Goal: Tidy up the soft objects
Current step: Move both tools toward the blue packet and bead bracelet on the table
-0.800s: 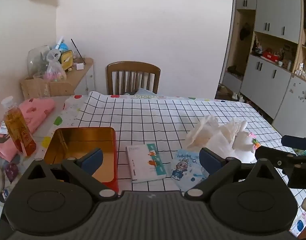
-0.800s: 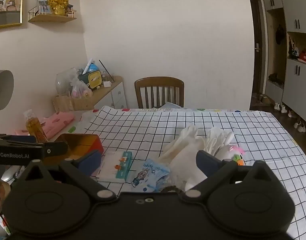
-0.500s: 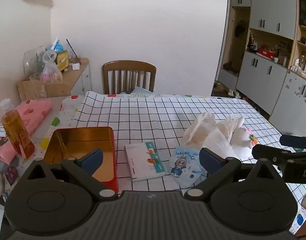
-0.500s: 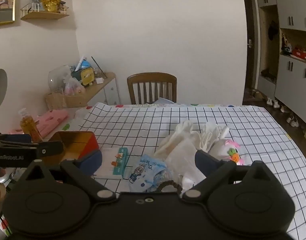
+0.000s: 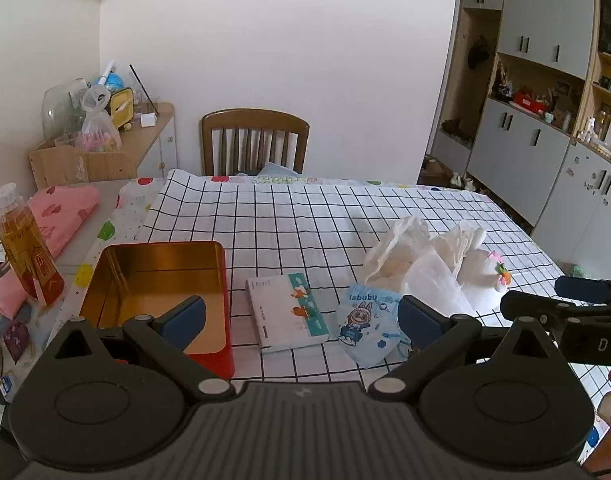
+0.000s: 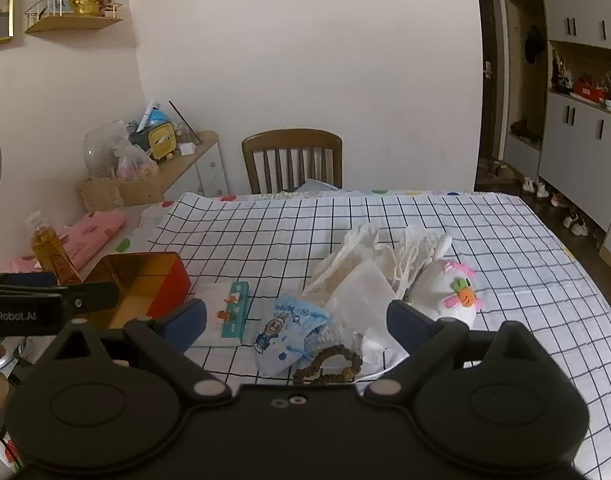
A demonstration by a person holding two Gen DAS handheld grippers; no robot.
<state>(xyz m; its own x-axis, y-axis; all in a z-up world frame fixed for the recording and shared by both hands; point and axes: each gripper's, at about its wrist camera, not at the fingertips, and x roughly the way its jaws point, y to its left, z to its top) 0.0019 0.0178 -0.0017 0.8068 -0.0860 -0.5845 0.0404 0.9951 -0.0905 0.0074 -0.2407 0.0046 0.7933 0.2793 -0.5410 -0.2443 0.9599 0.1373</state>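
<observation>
Both grippers hang above the near edge of the tabletop (image 5: 305, 216), each spread wide with nothing between its pads: the left gripper (image 5: 301, 314) over the gap between the open tin box (image 5: 153, 276) and the tissue pack (image 5: 287, 312), the right gripper (image 6: 295, 318) over the blue pouch (image 6: 289, 332). The soft things lie in a loose cluster on the checked cloth: crumpled white tissues (image 6: 369, 276), a white plush toy (image 6: 451, 296) just beside them, and a beaded bracelet (image 6: 329, 364) touching the pouch's near edge. The tin looks like the likely destination, and nothing is in it yet. The chief risk is a mixed grab, because a gripper closing on the overlapping tissues could catch several, or snag the pouch or bracelet. A pinch on thin tissue may also tear it or catch the cloth beneath.
</observation>
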